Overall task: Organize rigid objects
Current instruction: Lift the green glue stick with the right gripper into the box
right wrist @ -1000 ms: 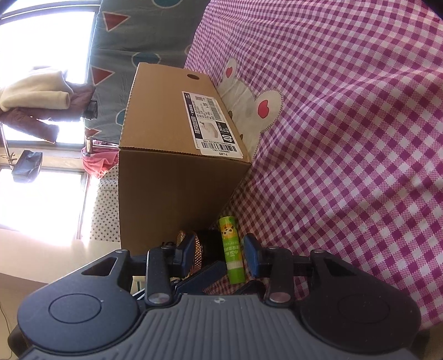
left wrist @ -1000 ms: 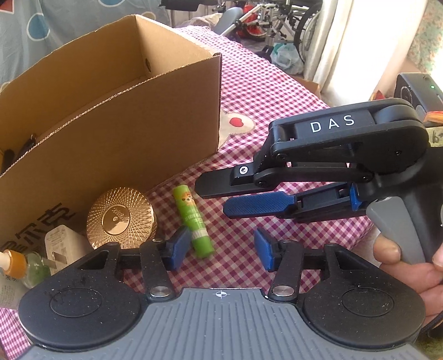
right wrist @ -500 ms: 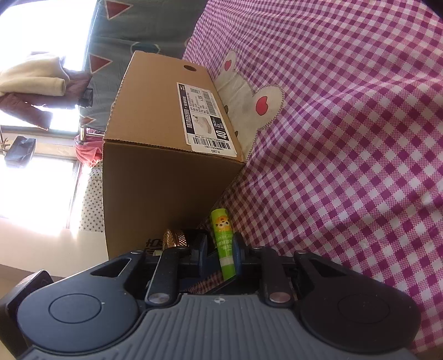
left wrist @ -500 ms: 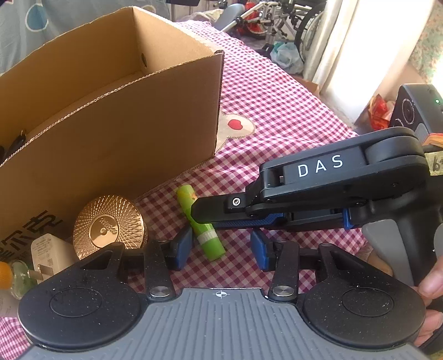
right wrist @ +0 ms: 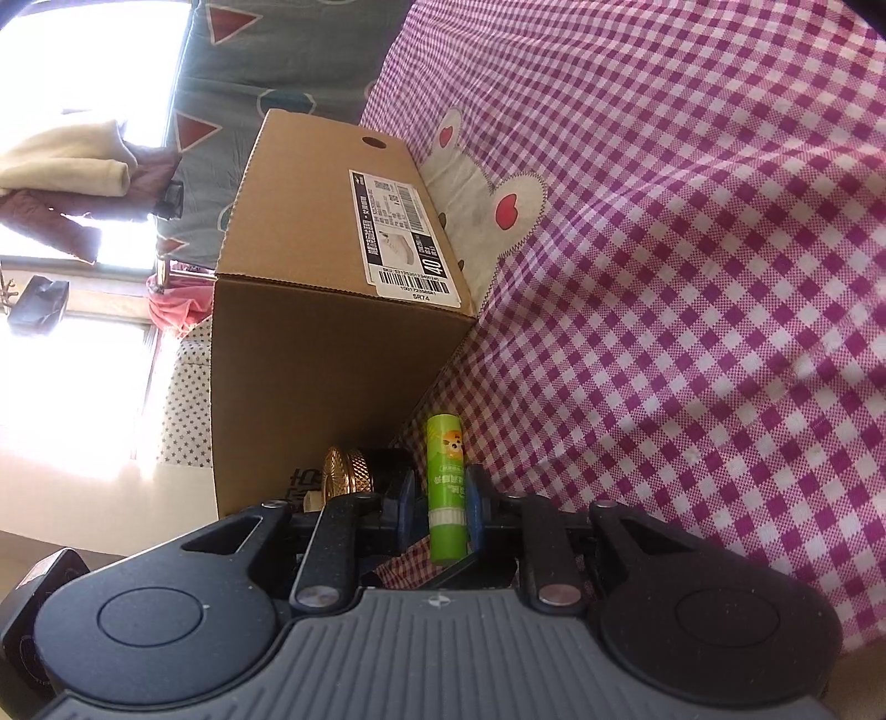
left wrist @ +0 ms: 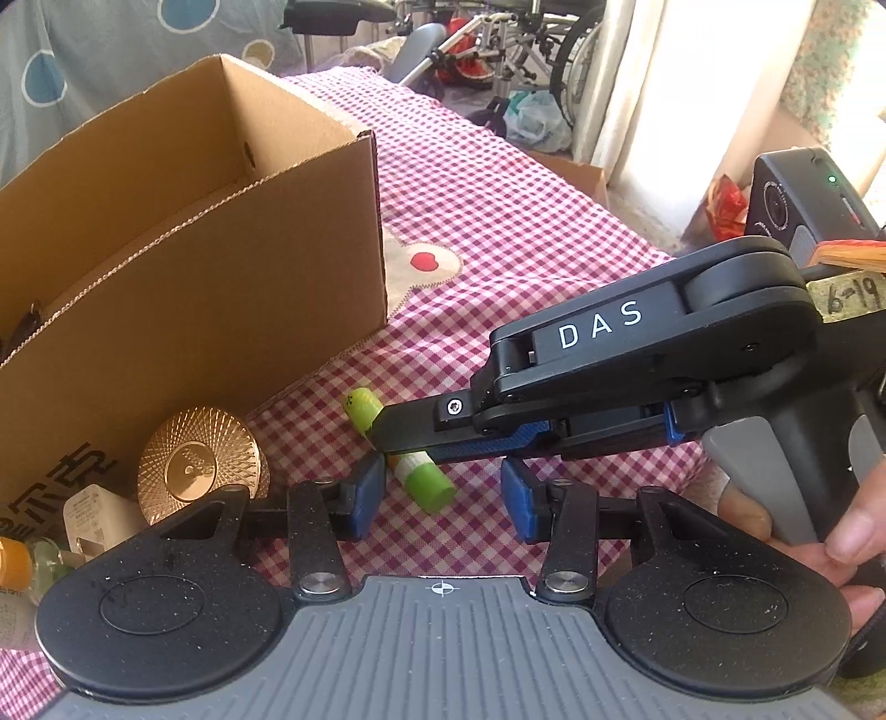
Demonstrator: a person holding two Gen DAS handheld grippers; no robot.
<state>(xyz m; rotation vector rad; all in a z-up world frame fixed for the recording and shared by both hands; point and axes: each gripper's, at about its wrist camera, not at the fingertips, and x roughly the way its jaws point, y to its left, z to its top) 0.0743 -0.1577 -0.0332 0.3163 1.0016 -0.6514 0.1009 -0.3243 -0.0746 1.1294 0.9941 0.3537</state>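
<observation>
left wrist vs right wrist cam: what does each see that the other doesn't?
Left wrist only: the box's open inside, a white charger, a wheelchair, the left hand-held gripper open and empty, and the person's hand.

Right wrist only: the box's shipping label and hanging clothes by the window.

Both: the cardboard box, gold round tin, checked cloth, and the right hand-held gripper shut on the green glue stick.

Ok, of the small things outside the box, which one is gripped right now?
The green glue stick, pinched in the right gripper; the gold round tin and white charger lie untouched.
</observation>
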